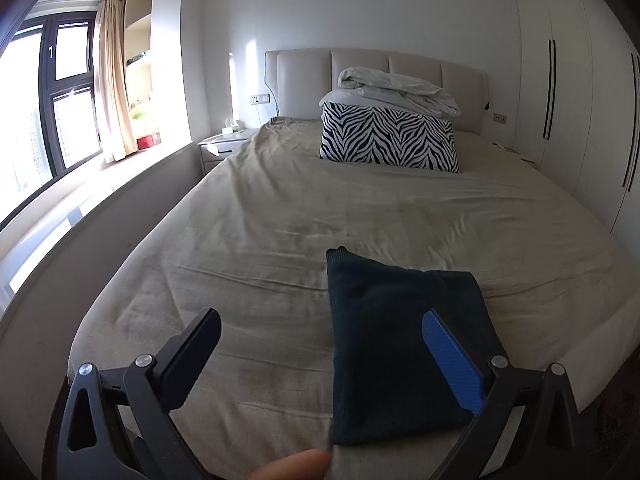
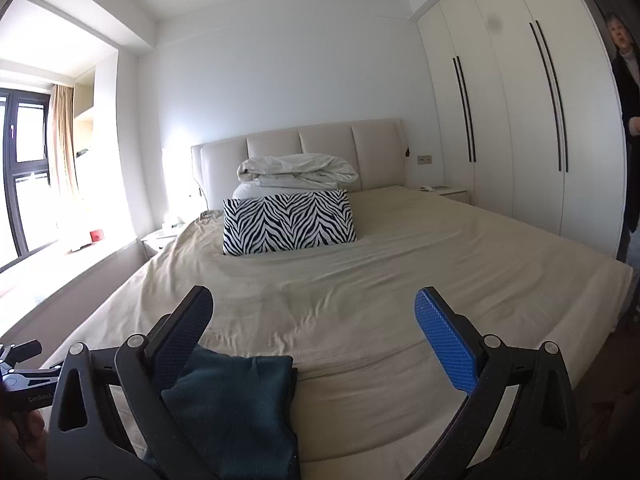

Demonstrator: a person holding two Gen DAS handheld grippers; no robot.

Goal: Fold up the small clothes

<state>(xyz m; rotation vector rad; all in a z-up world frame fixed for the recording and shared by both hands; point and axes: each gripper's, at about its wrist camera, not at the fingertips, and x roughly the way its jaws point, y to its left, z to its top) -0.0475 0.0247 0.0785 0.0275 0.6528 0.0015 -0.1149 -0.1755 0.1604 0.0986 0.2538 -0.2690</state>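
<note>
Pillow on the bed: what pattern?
Black-and-white zebra stripes on the pillow; right wrist view is clearest.

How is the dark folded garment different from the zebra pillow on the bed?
The dark garment is plain dark teal; the zebra pillow is striped black and white. The garment lies flat and thin on the sheet near the foot of the bed; the pillow stands thick on its long edge near the headboard. Nothing lies on the garment; pale bedding is piled right behind the pillow. Both rest on the beige sheet, roughly rectangular.
</note>
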